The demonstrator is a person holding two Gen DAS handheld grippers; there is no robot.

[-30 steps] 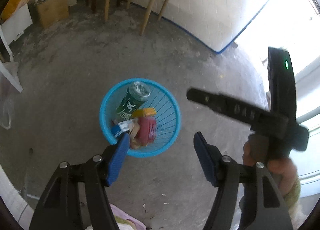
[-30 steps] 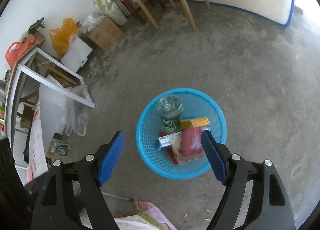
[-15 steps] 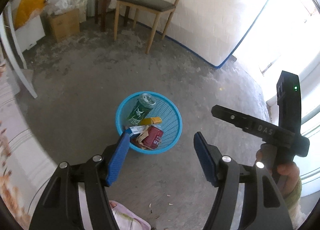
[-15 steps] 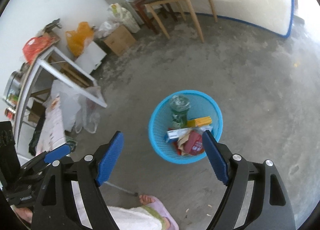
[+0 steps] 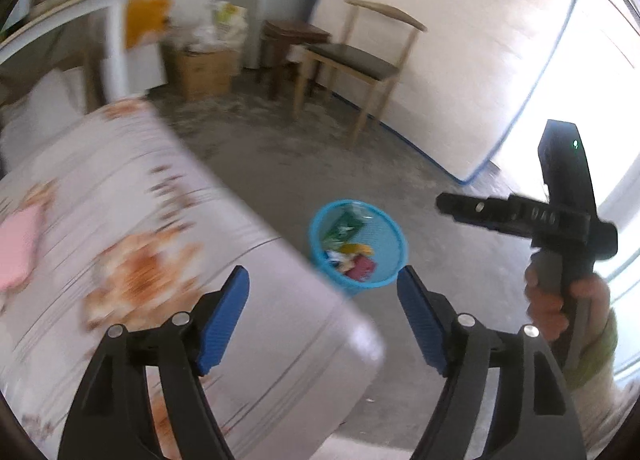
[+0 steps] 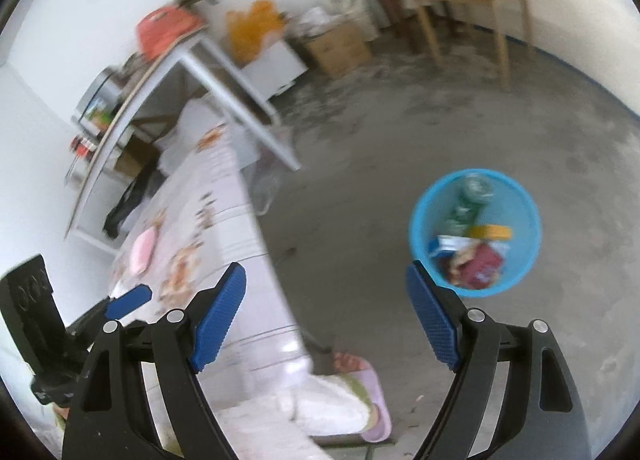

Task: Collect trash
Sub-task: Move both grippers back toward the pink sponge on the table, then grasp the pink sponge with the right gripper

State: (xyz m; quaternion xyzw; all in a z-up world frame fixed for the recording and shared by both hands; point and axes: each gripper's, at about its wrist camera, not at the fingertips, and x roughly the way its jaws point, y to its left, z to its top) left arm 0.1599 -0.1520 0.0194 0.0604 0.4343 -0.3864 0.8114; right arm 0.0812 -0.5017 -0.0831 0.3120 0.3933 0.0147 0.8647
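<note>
Pointing downward: left gripper (image 5: 323, 320), right gripper (image 6: 326, 316), jaws apart, empty.

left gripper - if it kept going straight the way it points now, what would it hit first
Most likely the near edge of the floral bed cover, which fills the space under and ahead of the open, empty left gripper. The blue basket stands farther on the floor; blur leaves depth uncertain.
</note>
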